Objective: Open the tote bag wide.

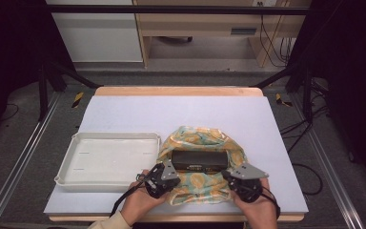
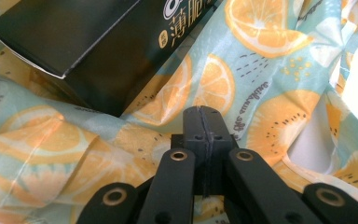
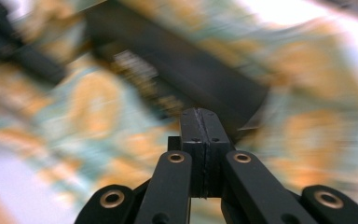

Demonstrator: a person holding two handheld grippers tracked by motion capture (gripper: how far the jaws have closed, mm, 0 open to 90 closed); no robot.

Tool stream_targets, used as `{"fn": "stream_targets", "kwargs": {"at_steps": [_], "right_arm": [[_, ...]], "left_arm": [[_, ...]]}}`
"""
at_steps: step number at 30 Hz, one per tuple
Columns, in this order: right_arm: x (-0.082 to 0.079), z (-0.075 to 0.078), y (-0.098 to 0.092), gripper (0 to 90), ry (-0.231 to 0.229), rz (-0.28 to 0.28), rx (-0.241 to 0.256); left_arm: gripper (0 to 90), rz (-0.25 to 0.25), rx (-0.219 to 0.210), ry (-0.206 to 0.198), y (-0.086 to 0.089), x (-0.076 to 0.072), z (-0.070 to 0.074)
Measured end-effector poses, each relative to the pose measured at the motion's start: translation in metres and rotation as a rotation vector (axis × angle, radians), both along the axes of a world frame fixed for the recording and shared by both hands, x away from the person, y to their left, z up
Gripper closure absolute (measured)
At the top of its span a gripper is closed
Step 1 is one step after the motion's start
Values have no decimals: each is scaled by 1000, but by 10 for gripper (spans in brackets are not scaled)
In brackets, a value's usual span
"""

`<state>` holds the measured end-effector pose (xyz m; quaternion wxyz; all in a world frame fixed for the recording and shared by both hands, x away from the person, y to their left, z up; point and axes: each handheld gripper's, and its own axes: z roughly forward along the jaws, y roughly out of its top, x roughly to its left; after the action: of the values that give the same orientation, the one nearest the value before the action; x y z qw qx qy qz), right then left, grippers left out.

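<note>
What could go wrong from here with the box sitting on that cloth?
1. The black box lies loose on the orange-print cloth; if either gripper pulls the fabric, the box may slide or tip off.
2. Both the left gripper and right gripper have their jaws pressed together with no cloth seen between them, so a lift may come up empty.
3. The right gripper view is motion-blurred; a fast move near the box could knock it toward the white tray.
</note>
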<state>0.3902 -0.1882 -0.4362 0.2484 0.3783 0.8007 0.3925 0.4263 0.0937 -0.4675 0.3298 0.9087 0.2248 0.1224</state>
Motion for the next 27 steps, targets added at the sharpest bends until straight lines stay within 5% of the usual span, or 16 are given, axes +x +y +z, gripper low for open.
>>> {"fn": "stream_targets", "kwargs": {"at_steps": [3,4,9,11,14,19,27], "right_arm": [[19,11,-15,900,-70,-37,-37],[19,11,-15,900,-70,-37,-37],[72,8,-20,900,-83,-33,-37],[77,7,-20,900,-82,-33,-32],[102,-7,-21,900,-26,-42,-7],[117,-21,-27,900,43,-50,37],[130,-42,-30,900,130,-60,-4]], "left_arm": [[900,1,1,7,0,-1,-1],[900,1,1,7,0,-1,-1],[900,5,2,13,-1,-1,-1],[900,7,4,13,-1,-1,-1],[900,9,2,14,-2,-1,-3],[900,6,1,18,-3,-1,-3],[900,12,6,15,-3,-4,-3]]}}
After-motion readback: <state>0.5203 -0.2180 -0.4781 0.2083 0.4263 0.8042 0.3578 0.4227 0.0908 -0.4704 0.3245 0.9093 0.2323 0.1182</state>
